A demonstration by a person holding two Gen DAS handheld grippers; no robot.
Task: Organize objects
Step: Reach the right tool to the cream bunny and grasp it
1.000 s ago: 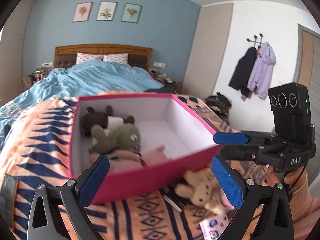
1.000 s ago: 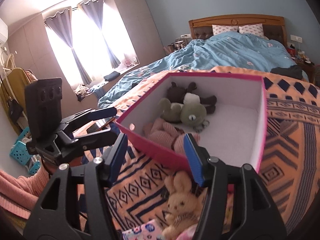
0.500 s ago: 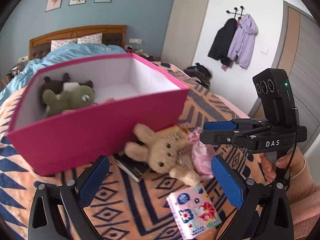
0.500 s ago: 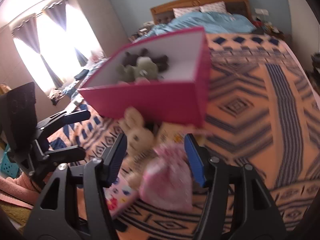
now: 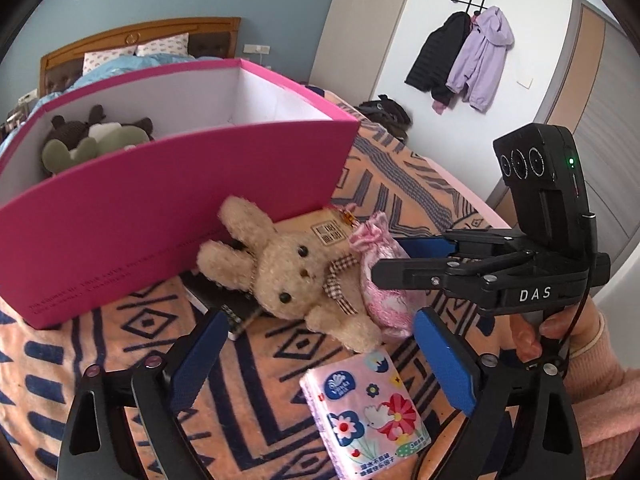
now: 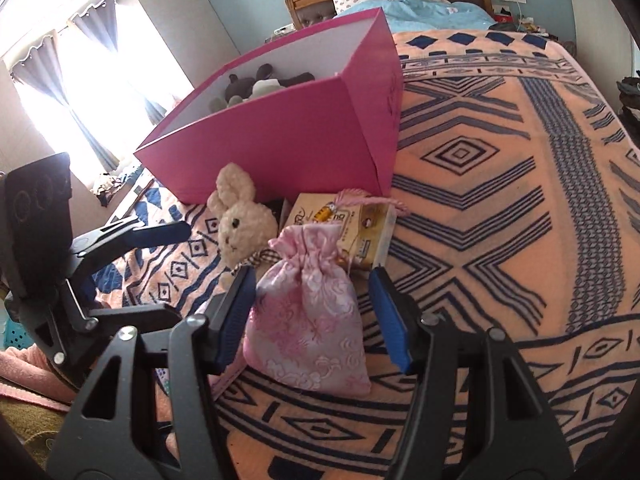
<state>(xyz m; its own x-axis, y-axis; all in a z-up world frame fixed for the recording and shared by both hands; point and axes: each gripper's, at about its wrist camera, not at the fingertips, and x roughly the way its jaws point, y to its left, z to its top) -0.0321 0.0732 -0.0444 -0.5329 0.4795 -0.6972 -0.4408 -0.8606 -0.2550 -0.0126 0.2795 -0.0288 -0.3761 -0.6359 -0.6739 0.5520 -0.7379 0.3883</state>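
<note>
The bed's blanket (image 6: pixel 500 184) carries a pink box (image 5: pixel 168 208) already holding a few plush toys (image 5: pixel 80 140); the loose things lie in a heap just in front of its near wall. Largest of these is the rabbit (image 5: pixel 296 272), lying partly on a dark notebook (image 5: pixel 224 300), with a tan carton (image 6: pixel 360 228) behind it. The left gripper (image 5: pixel 320 364) is closing its jaws with nothing pressed yet, the rabbit's lower body and a tissue pack (image 5: pixel 364 416) between them. The right gripper (image 6: pixel 316 312) straddles the pink pouch (image 6: pixel 308 320), its jaws closing but not yet pressing on it. A good grasp probably takes the pouch by its full belly, below the drawstring neck, clear of the rabbit and carton.
</note>
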